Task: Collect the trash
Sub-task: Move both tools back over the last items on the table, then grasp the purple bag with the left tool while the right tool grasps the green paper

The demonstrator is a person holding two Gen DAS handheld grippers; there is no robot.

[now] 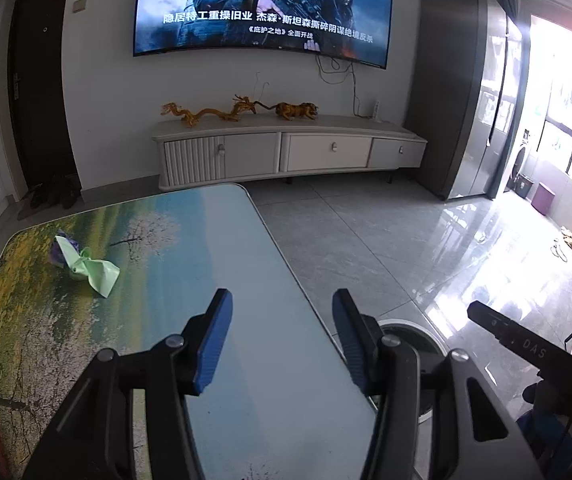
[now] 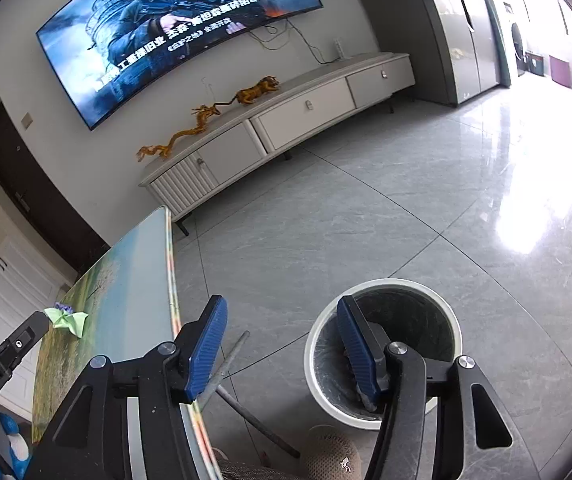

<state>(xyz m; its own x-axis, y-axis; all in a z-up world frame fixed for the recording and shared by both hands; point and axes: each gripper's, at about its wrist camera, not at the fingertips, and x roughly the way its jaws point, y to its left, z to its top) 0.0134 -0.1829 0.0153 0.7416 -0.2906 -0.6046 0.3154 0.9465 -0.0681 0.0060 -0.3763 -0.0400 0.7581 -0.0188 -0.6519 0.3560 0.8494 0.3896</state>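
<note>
Pale green, crumpled paper [image 1: 90, 270] lay on the table [image 1: 190, 248] at the left of the left wrist view, with a purple scrap [image 1: 59, 251] tucked partly behind it, too hidden to make out; in the right wrist view the same green wad [image 2: 68, 320] showed small at the left edge, just beside the tip of the left gripper's black body. The tabletop was glossy and printed with a landscape of yellow field, blossom and sky, its corners rounded and its near end cut off by the frame. The left gripper [image 1: 282, 338] hung over the table's lower centre with its ribbed blue pads [image 1: 214, 344] spread wide, nothing between them, well apart from the paper. The right gripper [image 2: 282, 348] was likewise released and empty, one pad in front of the round white bin [image 2: 382, 348], whose dark liner hid its contents. In the left view only a sliver of that bin's rim [image 1: 414, 326] appeared behind the fingers. Grey polished tiles [image 2: 366, 220] glared at the right. A metal table leg [image 2: 226, 364] crossed below the table edge.
</note>
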